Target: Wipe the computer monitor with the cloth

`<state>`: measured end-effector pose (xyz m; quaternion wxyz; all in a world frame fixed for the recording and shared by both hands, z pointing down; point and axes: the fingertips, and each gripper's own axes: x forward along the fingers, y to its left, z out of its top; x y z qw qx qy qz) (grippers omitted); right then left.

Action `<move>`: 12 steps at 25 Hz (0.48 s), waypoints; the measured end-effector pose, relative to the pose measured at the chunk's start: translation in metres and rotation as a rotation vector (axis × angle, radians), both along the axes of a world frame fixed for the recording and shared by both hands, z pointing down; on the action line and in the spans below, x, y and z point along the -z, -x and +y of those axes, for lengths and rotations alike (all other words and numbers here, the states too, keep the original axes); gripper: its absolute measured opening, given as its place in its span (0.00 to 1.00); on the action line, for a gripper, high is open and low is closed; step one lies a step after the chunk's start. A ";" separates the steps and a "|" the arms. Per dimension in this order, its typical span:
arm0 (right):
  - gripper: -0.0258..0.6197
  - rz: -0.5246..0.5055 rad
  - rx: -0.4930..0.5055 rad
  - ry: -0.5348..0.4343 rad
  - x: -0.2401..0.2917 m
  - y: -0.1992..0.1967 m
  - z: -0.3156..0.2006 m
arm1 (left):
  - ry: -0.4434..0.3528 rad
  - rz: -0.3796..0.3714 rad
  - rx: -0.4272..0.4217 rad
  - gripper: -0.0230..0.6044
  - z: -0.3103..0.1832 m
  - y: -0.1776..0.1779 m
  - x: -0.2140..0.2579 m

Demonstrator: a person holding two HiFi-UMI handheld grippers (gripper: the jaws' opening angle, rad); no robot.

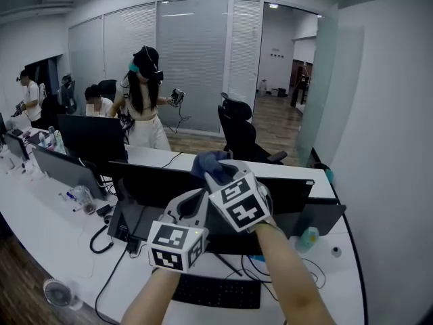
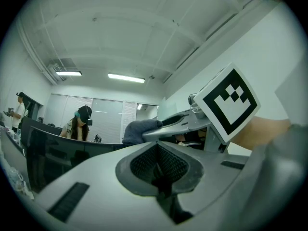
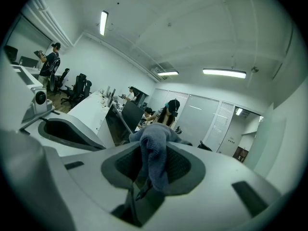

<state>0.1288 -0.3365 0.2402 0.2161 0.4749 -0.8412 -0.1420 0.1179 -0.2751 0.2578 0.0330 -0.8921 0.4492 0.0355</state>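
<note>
The black computer monitor point(image 1: 152, 185) stands on the white desk just beyond both grippers. My right gripper point(image 1: 214, 172) is raised before the monitor's top edge and is shut on a blue-grey cloth point(image 1: 210, 160). The right gripper view shows that cloth point(image 3: 155, 154) bunched and draped over the closed jaws of the right gripper point(image 3: 153, 173). My left gripper point(image 1: 193, 206) sits lower and to the left, close beside the right one. Its jaws are shut with nothing in them point(image 2: 159, 166). In the left gripper view the cloth point(image 2: 140, 129) shows ahead.
A black keyboard point(image 1: 216, 291) and cables lie on the desk point(image 1: 47, 229) below the monitor. More monitors point(image 1: 91, 137) stand to the left, with a cup point(image 1: 82, 196) and a small fan point(image 1: 57, 293). A bottle point(image 1: 308, 237) is at right, an office chair point(image 1: 240, 131) and several people behind.
</note>
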 end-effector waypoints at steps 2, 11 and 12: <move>0.23 -0.001 -0.003 0.003 0.000 -0.007 0.001 | 0.000 0.003 -0.003 0.05 0.001 -0.005 -0.001; 0.23 -0.011 -0.026 0.007 0.001 -0.035 0.004 | 0.002 0.011 -0.014 0.05 0.002 -0.026 -0.002; 0.23 -0.012 -0.028 0.008 0.001 -0.038 0.004 | 0.002 0.010 -0.017 0.05 0.002 -0.029 -0.002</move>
